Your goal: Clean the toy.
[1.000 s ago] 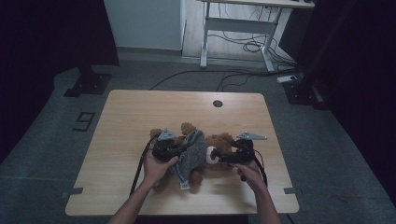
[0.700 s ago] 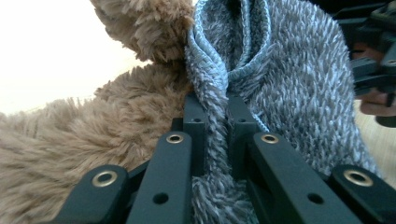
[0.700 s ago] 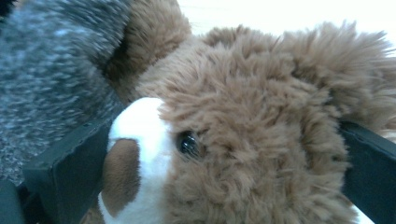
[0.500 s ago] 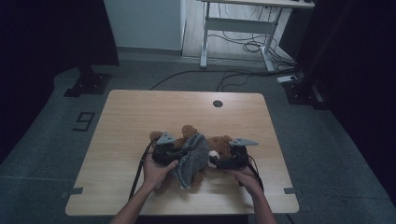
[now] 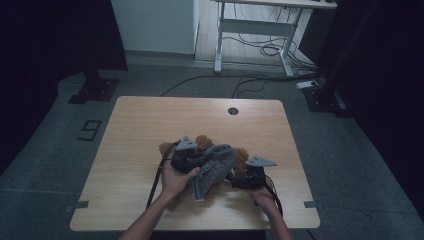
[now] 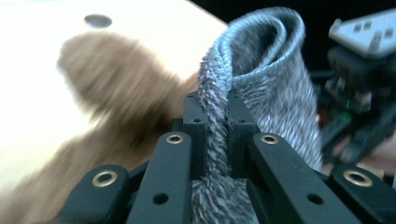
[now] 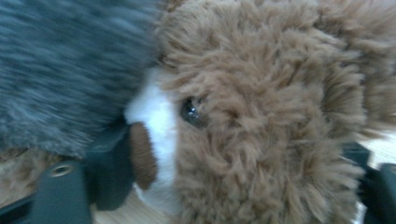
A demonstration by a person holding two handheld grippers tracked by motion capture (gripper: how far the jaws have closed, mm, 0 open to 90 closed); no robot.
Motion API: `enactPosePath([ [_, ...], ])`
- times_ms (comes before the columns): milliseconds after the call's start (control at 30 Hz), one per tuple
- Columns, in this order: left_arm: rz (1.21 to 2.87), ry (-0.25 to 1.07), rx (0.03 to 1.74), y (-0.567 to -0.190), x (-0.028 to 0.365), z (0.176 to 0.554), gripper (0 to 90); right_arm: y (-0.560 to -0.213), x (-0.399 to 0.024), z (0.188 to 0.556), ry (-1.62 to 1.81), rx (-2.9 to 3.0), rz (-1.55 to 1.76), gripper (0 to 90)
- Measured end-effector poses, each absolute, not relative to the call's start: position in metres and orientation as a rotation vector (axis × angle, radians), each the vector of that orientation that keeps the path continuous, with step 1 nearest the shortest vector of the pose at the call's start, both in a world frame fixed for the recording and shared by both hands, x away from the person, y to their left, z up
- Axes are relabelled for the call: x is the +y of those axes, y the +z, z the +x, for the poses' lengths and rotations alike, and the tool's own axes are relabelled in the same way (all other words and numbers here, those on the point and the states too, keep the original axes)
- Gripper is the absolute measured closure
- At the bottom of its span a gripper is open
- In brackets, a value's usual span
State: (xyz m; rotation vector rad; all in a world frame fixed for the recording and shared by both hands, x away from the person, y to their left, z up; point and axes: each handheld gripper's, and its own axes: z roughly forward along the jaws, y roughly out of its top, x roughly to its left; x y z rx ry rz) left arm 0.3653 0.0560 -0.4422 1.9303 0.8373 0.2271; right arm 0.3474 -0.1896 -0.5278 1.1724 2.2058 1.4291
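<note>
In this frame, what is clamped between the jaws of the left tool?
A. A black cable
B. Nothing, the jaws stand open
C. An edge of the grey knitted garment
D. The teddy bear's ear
C: in the left gripper view the left tool has its jaws shut on a fold of the grey knitted garment, with the brown teddy bear blurred behind it.

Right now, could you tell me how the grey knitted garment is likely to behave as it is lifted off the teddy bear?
Probably floppy: the grey knitted garment curls over above the left claw pinching it. Likely light, hanging from one pinched edge. Its fuzzy knit may drag on the teddy bear fur.
</note>
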Motion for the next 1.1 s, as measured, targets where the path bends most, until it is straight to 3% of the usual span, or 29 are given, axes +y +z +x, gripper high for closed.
enactPosePath([
  [200,1.954,0.251,0.855,-0.433,0.01,0.392,81.2,-0.527,-0.191,0.343,1.431,2.19,1.128,30.1],
  [400,2.051,0.264,0.911,-0.455,-0.005,0.408,81.2,-0.527,-0.19,0.34,1.41,2.179,1.1,30.2],
  [667,2.028,0.335,0.959,-0.455,0.039,0.401,81.3,-0.527,-0.188,0.34,1.4,2.156,1.145,29.9],
  [967,1.971,0.447,1.033,-0.445,0.115,0.387,81.2,-0.527,-0.188,0.34,1.389,2.143,1.154,30.0],
  [1100,1.948,0.435,1.116,-0.453,0.152,0.386,81.1,-0.527,-0.187,0.341,1.383,2.139,1.146,30.0],
])
